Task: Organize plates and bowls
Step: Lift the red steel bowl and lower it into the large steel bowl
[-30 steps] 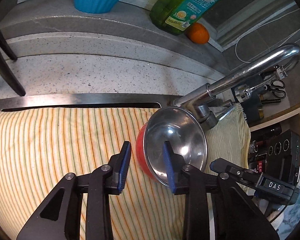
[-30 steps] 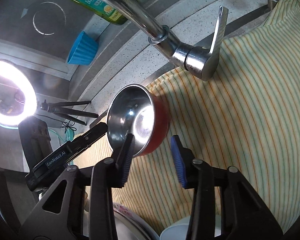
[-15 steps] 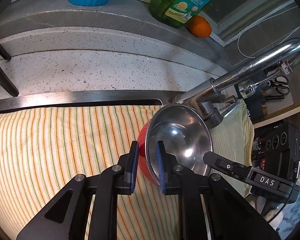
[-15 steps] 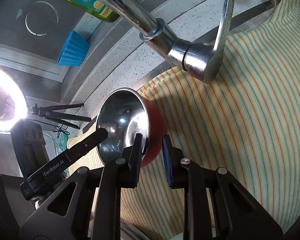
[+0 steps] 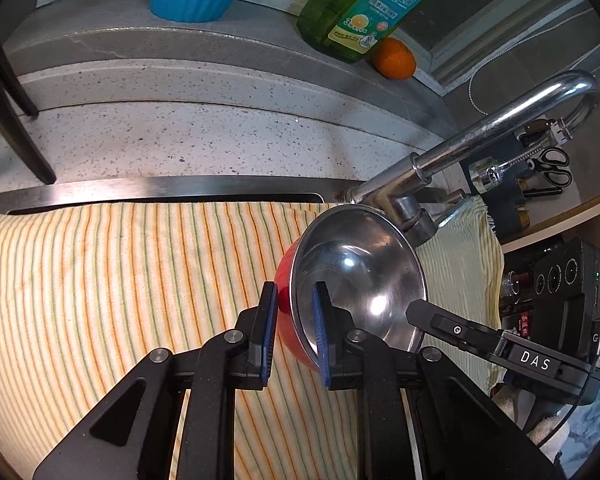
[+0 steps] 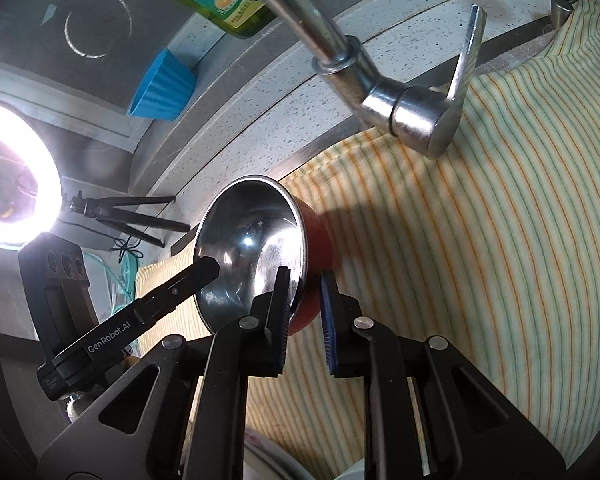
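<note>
Steel inside, red outside: the bowl [image 5: 360, 276] sits tipped on edge, mouth facing right of the left gripper [image 5: 294, 336]. L jaws nearly closed, pinching its rim, one pad on the red wall, other inside. Right of the jaws, the right gripper [image 5: 420, 308] body reads "DAS". Green bottle [image 5: 368, 4] well ahead carries a daisy label w/ non-Latin text, unreadable. Striped cloth [image 5: 100, 280] lies under the bowl.

Right wrist view: bowl [image 6: 252, 248] mouth faces left of the right gripper [image 6: 304, 312]; R jaws clamped on the near rim, one pad each side. Left of jaws, "GenRobot.AI" on the other gripper. Faucet [image 6: 404, 108] ahead, above.
</note>
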The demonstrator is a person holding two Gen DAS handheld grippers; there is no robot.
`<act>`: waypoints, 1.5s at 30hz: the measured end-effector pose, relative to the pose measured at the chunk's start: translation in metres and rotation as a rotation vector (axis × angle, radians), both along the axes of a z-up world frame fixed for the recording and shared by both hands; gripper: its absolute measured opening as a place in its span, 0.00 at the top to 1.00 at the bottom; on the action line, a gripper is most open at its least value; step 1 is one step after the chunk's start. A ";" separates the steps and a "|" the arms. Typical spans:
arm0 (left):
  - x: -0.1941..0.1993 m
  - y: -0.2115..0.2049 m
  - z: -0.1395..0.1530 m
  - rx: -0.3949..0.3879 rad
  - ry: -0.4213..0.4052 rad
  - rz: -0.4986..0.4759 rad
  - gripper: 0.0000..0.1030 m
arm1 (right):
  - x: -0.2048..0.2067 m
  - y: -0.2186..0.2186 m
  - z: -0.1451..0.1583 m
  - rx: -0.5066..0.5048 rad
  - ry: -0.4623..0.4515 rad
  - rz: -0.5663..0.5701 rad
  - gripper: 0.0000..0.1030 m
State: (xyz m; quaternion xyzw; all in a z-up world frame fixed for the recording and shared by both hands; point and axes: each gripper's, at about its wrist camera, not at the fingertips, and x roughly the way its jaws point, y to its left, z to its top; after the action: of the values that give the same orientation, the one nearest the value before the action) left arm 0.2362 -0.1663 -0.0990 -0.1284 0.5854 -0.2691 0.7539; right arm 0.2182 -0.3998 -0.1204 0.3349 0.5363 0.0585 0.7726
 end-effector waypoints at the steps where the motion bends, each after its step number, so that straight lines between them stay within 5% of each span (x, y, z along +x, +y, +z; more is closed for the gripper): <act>1: -0.002 0.003 0.002 -0.003 -0.002 0.002 0.85 | -0.002 0.003 0.003 -0.001 -0.004 0.006 0.86; 21: -0.082 0.090 0.056 -0.046 -0.089 0.081 0.85 | -0.070 0.075 0.058 0.013 -0.099 0.150 0.86; 45: -0.183 0.209 0.071 -0.064 -0.096 0.289 0.85 | -0.127 0.193 0.077 0.010 -0.132 0.405 0.86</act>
State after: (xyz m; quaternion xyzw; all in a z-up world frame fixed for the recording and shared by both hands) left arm 0.0527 0.0427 -0.0282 -0.2225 0.5150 -0.1822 0.8075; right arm 0.0912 -0.2063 -0.0434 0.2196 0.5406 0.2371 0.7767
